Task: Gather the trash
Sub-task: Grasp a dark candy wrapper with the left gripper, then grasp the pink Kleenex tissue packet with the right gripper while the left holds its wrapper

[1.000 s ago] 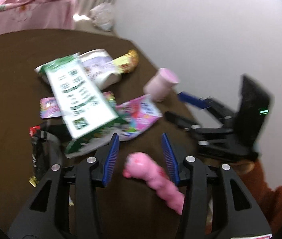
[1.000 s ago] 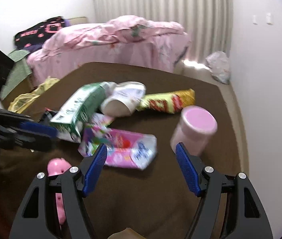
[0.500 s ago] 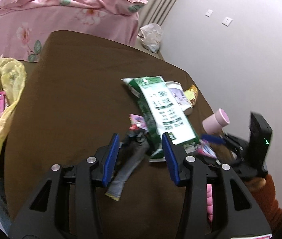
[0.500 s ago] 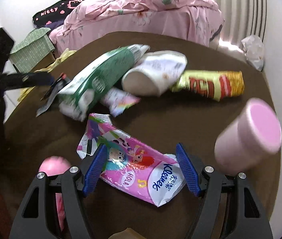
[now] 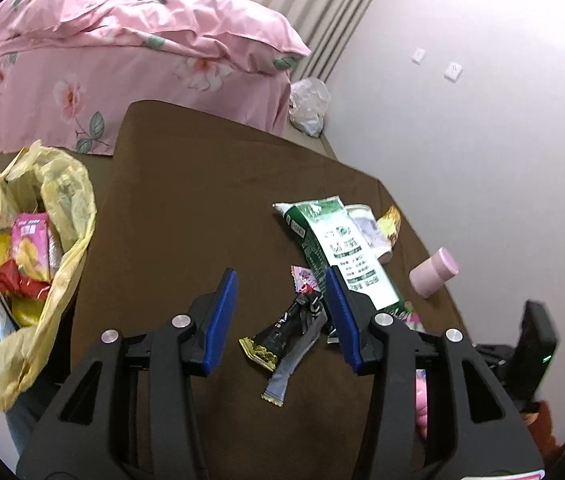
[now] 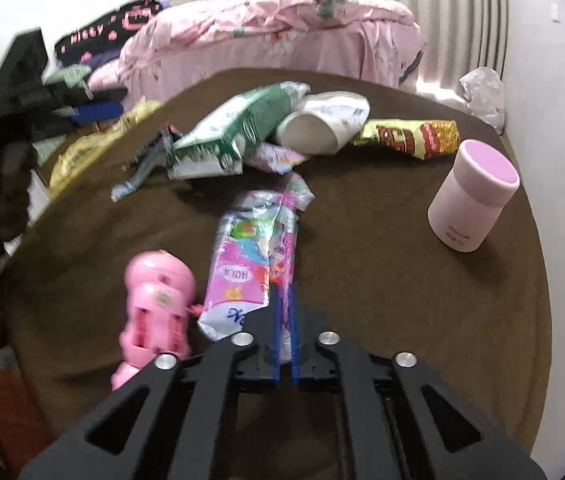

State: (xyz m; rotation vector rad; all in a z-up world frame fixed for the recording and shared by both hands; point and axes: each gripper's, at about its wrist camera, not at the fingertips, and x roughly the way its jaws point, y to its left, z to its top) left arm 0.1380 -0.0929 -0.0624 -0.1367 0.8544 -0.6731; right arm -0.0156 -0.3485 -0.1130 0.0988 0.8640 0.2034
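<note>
Step in hand: right gripper (image 6: pixel 284 320) has its blue pads pressed together on the near edge of the pink tissue pack (image 6: pixel 256 256); a pick-up of one trash piece, by my reading.
Left gripper: the left gripper (image 5: pixel 282 320) is spread about halfway, nothing between the pads; it hovers over the black wrapper (image 5: pixel 284 330) without touching it.
Landmark: yellow trash bag (image 5: pixel 62 248), open, part-filled with wrappers, at the table's left edge in the left wrist view.
Tissue pack position: on the brown table (image 6: pixel 382 280), well away from the bag, far across the table on the side opposite it.
Other trash: green carton (image 5: pixel 340 252), paper cup (image 6: pixel 324 128) and yellow snack bag (image 6: pixel 410 138) heaped mid-table, farther from the bag than the black wrapper.
Probably not trash: pink toy (image 6: pixel 156 296) touching the pack; pink bottle (image 6: pixel 474 196) upright, apart.
Next move calls for: lift clear of the toy, carry across to the bag, release over its mouth; thin film may slip from an edge grip.
Hard to make out: how much film sits between the pads; the left side of the right wrist view is blurred; the pack shows in the left wrist view only as a sliver behind the finger; the bag's depth is hidden.
</note>
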